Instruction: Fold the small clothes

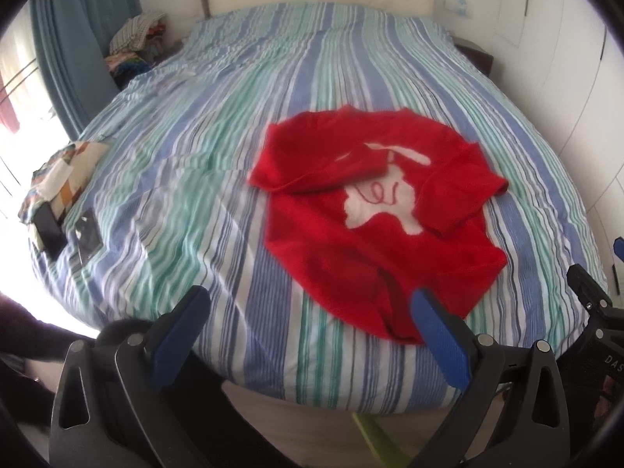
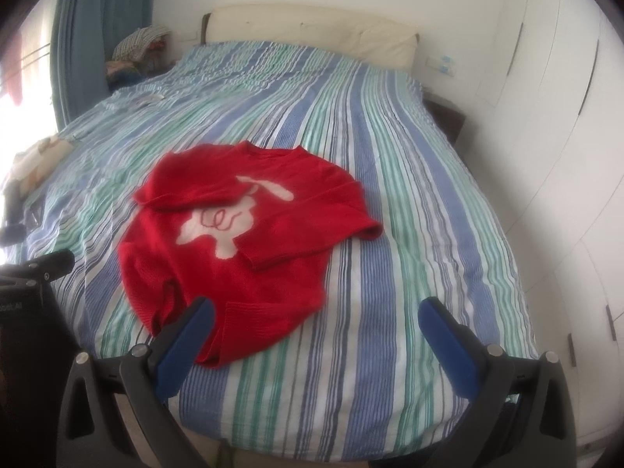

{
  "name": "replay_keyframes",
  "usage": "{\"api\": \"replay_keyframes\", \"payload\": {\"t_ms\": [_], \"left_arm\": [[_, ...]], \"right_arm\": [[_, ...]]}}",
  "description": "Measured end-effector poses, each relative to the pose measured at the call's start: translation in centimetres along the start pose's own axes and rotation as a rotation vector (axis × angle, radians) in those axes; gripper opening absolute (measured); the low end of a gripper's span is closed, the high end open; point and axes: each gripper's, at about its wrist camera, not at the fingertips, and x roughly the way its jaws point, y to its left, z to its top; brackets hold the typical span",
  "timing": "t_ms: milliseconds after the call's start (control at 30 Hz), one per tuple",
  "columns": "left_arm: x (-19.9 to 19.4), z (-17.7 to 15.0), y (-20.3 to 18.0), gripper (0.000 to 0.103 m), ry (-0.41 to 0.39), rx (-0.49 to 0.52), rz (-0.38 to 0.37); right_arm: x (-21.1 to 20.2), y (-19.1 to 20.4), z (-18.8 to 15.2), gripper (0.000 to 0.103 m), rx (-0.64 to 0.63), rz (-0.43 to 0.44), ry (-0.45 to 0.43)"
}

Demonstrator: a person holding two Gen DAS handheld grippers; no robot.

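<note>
Presently, the red sweater (image 1: 374,226) is laid face up near the foot of the striped bed (image 1: 218,179), both sleeves crossed inward over the white rabbit motif, presumably so the body can be folded up next. The left claw (image 1: 308,335) is held released at the hem's left corner; the right claw (image 2: 316,335) is likewise spread wide, empty, at the hem's right side. Partial lettering "DAS" is read on the neighbouring rig; nothing else is legible.

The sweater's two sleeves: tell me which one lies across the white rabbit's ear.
The sleeve on the window side, folded in across the chest of the red sweater, covering one ear. The other sleeve lies lower, beside the rabbit.
</note>
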Motion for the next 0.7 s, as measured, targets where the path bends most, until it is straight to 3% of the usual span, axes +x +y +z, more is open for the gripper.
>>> {"api": "replay_keyframes", "payload": {"t_ms": [333, 700], "left_arm": [[0.7, -0.7, 2.1, 0.102, 0.0, -0.009, -0.022], [-0.1, -0.8, 0.0, 0.102, -0.004, 0.033, -0.084]], "right_arm": [[0.1, 0.0, 0.1, 0.103, 0.007, 0.003, 0.009], [0.3, 0.3, -0.1, 0.103, 0.007, 0.014, 0.023]]}}
